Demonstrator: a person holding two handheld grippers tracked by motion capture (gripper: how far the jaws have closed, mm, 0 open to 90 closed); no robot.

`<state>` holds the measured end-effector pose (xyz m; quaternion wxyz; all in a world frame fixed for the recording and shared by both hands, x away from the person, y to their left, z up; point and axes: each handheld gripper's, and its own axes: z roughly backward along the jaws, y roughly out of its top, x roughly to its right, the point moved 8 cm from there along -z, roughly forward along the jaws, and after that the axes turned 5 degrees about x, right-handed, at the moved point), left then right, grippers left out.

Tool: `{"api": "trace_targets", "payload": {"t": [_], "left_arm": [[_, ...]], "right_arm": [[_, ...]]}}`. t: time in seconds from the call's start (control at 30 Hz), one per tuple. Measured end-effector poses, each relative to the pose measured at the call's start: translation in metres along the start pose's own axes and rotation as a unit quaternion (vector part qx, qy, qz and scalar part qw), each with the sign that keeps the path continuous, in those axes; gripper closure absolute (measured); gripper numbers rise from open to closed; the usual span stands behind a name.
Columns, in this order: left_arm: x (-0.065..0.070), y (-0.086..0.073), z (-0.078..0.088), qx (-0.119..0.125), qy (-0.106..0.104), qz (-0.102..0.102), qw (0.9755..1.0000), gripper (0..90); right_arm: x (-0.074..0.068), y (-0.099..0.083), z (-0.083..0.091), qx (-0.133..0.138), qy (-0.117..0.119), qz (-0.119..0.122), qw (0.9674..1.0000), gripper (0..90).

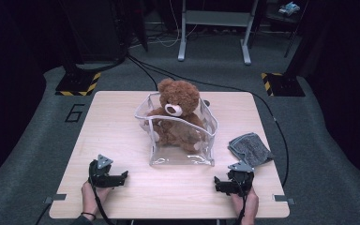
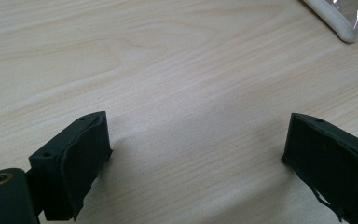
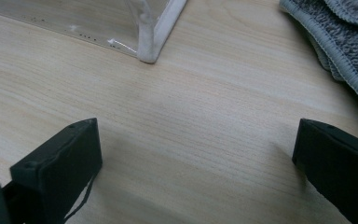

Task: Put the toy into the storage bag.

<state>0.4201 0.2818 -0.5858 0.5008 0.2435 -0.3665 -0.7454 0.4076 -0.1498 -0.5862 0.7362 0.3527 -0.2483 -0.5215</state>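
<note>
left gripper [image 1: 122,176]: jaws wide apart, low | right gripper [image 1: 219,184]: jaws wide apart, low

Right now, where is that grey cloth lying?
In the high view the grey cloth lies on the table's right side, just right of the clear bag and just beyond the right gripper.

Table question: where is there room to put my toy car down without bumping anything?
The table has a wide bare patch left of the clear bag with the teddy bear. Bare wood also lies between the left hand-held gripper and right hand-held gripper. It is crowded by the grey cloth.
</note>
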Motion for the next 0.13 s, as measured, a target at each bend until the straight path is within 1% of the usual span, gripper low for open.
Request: {"api": "trace_targets", "payload": {"t": [0.03, 0.1, 0.13], "left_arm": [[-0.0003, 0.0002, -0.0002, 0.002, 0.001, 0.001, 1.0000, 6.7], [-0.0005, -0.0001, 0.0000, -0.001, 0.002, -0.001, 1.0000, 6.6], [-0.0004, 0.0000, -0.0002, 0.001, 0.002, 0.000, 1.0000, 6.6]], "right_arm": [[-0.0002, -0.0001, 0.0001, -0.001, 0.003, 0.002, 1.0000, 0.4], [0.0006, -0.0001, -0.0004, -0.002, 0.002, 0.007, 1.0000, 0.0], [0.0001, 0.0001, -0.0005, -0.002, 0.003, 0.004, 1.0000, 0.0]]}}
